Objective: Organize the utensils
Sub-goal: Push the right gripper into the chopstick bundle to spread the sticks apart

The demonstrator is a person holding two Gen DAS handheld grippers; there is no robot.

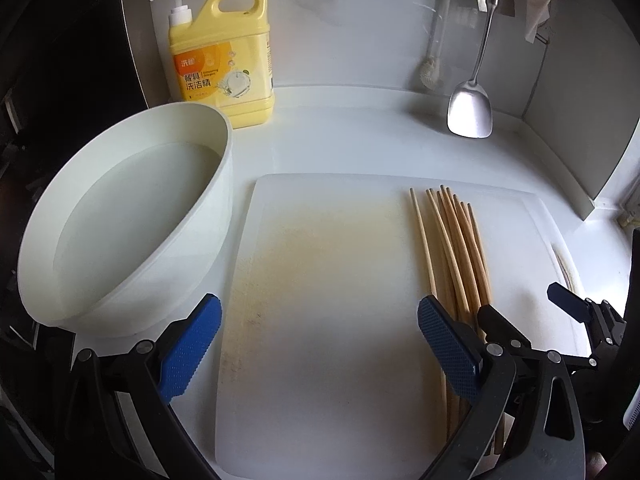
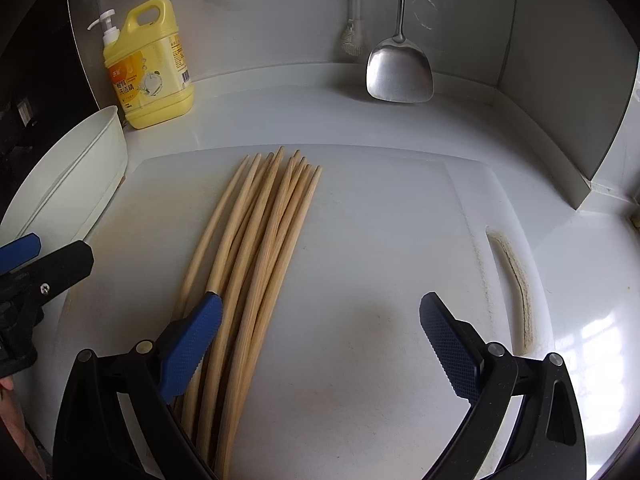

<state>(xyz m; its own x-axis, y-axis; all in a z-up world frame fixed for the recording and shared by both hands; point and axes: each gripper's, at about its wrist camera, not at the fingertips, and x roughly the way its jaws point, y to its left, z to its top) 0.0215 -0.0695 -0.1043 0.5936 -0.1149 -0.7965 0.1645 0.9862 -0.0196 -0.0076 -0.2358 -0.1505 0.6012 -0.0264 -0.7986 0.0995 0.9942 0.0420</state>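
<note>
Both grippers were recorded with jaws spread wide and nothing held. The right gripper (image 2: pixel 320 316) was found low over the white cutting board (image 2: pixel 380 240), its left fingertip lying over the near part of the chopsticks (image 2: pixel 256 240) so that the bundle sat at the left edge of its opening, not centred in it. The left gripper (image 1: pixel 320 316) was positioned over the bare, stained middle of the board, the bundle lying just off its right finger. The chopsticks were noted as one loose sheaf on the board, long axis running away from both grippers toward the back wall, far tips fanned slightly. The right gripper was judged the nearer; a small shift to its left would be needed to straddle the sheaf across its axis. Farther out, a white basin (image 1: pixel 132 208) holding water stood beside the board's left edge, a yellow detergent bottle (image 1: pixel 224 60) behind it, and a steel spatula (image 2: pixel 400 72) hung at the back wall.
</note>
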